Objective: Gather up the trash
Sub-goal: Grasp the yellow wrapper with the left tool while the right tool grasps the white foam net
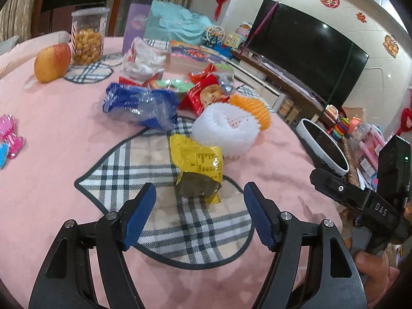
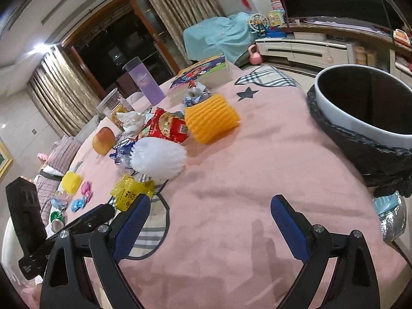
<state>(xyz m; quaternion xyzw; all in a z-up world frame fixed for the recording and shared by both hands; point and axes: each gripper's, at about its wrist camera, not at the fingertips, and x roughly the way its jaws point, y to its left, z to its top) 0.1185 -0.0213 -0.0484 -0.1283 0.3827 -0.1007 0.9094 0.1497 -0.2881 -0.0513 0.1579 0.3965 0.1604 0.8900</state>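
- A pink fleecy tablecloth (image 1: 59, 128) with a plaid leaf-shaped patch (image 1: 144, 170) covers the round table and fills most of both views.
- The left gripper (image 1: 199, 193) sits low in the left wrist view, its blue-padded jaws spread wide and holding nothing; a crumpled yellow foil wrapper (image 1: 198, 159) lies on the plaid patch just beyond them.
- Behind the wrapper, at centre frame, sit a white foam fruit net (image 1: 226, 128), an orange foam fruit net (image 1: 257, 108), a blue and clear plastic bag (image 1: 139, 105) and a red snack packet (image 1: 203, 95), bunched close together.
- At upper left stand a red and yellow apple (image 1: 52, 63) and a clear plastic jar of golden snacks (image 1: 87, 36); a purple tumbler (image 1: 136, 23) is just right of the jar.
- The right gripper (image 2: 209, 208) hangs over bare pink cloth, jaws apart and empty.
- A white round bin lined with a black bag (image 2: 360, 118) stands at the table's edge, upper right of the right wrist view.
- A large black television (image 1: 306, 54) on a low cabinet fills the upper right of the left wrist view; gold curtains (image 2: 51, 97) frame a dark window.
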